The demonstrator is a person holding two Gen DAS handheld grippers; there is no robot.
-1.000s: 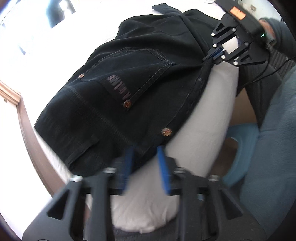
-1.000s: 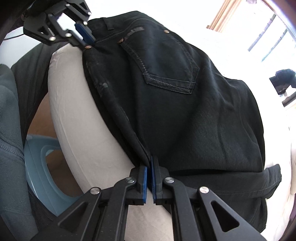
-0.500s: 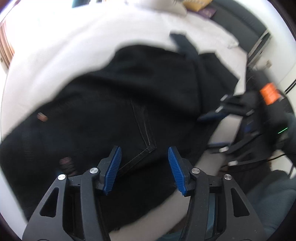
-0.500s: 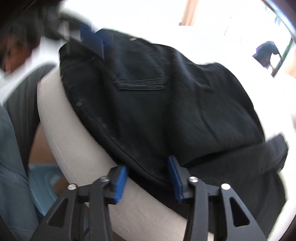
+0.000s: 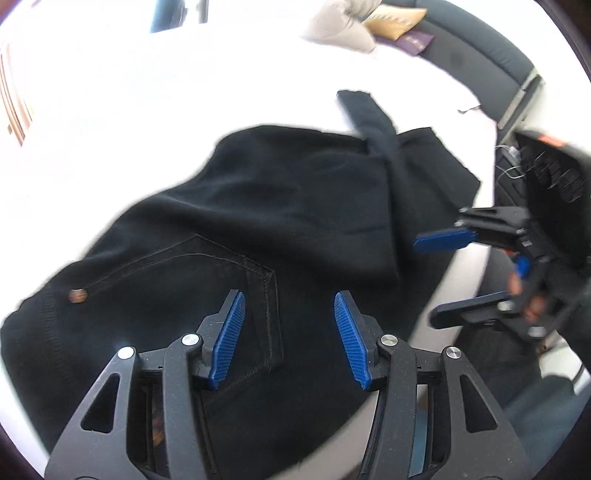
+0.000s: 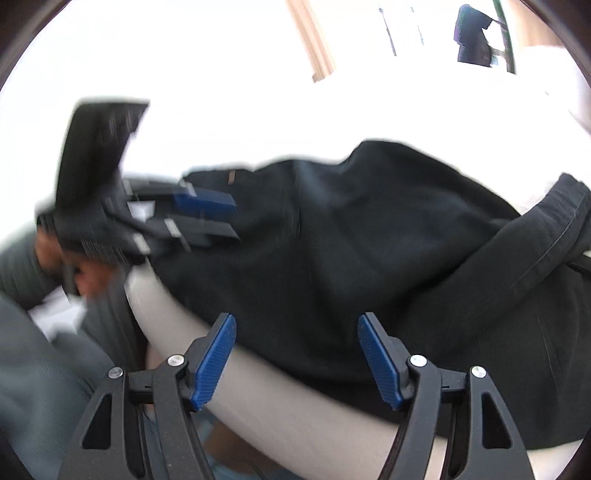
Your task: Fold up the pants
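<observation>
Black pants (image 5: 280,206) lie folded over on a white bed (image 5: 184,92), back pocket and a copper rivet facing up. My left gripper (image 5: 288,336) hovers open above the pocket with nothing between its blue pads. My right gripper (image 6: 295,350) hangs over the near edge of the pants (image 6: 369,258); its jaws are opening and nothing is between them. In the left wrist view the right gripper (image 5: 454,273) shows at the right, open beside the pants' edge. In the right wrist view the left gripper (image 6: 207,218) shows blurred at the left, over the waistband end.
The bed's rounded near edge (image 6: 258,398) runs under the pants. Cushions (image 5: 391,22) and a dark headboard (image 5: 480,55) lie at the far end. A person's grey trouser leg (image 6: 40,387) is at the lower left, and a hand (image 5: 532,302) holds the right gripper.
The right gripper let go of the pants' edge, opened and pulled back. The left gripper released the waistband and swung over the pocket. Both views rolled.
</observation>
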